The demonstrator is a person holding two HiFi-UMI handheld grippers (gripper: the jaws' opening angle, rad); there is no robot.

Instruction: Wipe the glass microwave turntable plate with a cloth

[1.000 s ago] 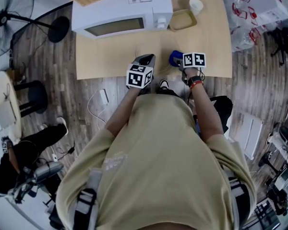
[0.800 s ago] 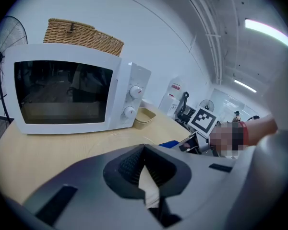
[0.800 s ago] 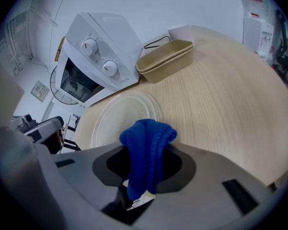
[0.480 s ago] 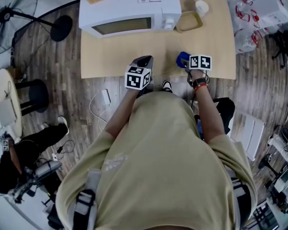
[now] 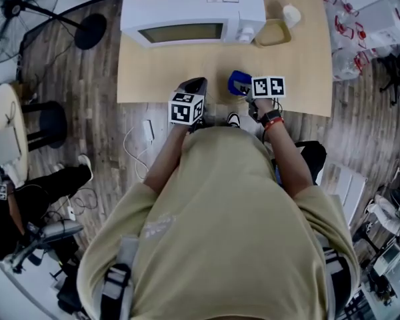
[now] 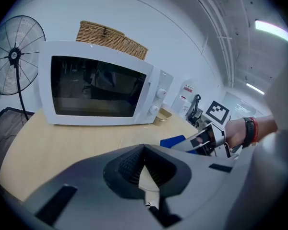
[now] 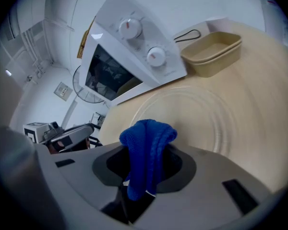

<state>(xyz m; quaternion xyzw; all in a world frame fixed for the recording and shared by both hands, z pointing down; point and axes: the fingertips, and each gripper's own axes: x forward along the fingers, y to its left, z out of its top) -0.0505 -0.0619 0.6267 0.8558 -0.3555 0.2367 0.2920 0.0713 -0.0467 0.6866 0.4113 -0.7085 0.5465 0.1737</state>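
Note:
The glass turntable plate [image 7: 201, 116] lies flat on the wooden table [image 5: 160, 72] in front of the white microwave [image 5: 193, 12]; in the right gripper view it shows as faint clear rings. My right gripper [image 7: 146, 150] is shut on a blue cloth [image 7: 146, 143], which bunches up above the jaws just short of the plate's near rim. In the head view the cloth [image 5: 239, 82] sits by the table's front edge. My left gripper [image 6: 144, 150] hovers over the front edge to the left, its pads meeting with nothing seen between them. From above, the left gripper [image 5: 197, 85] is beside the right gripper [image 5: 245, 87].
A beige tray [image 7: 213, 54] and a white container [image 5: 292, 13] stand right of the microwave. A wicker basket [image 6: 110, 37] sits on top of it. A standing fan [image 6: 12, 61] is to the left. A person [image 5: 27, 212] sits on the floor at the left.
Both grippers have drifted a little left along the table's front edge, the right one still carrying the blue cloth. The head view has shifted slightly too.

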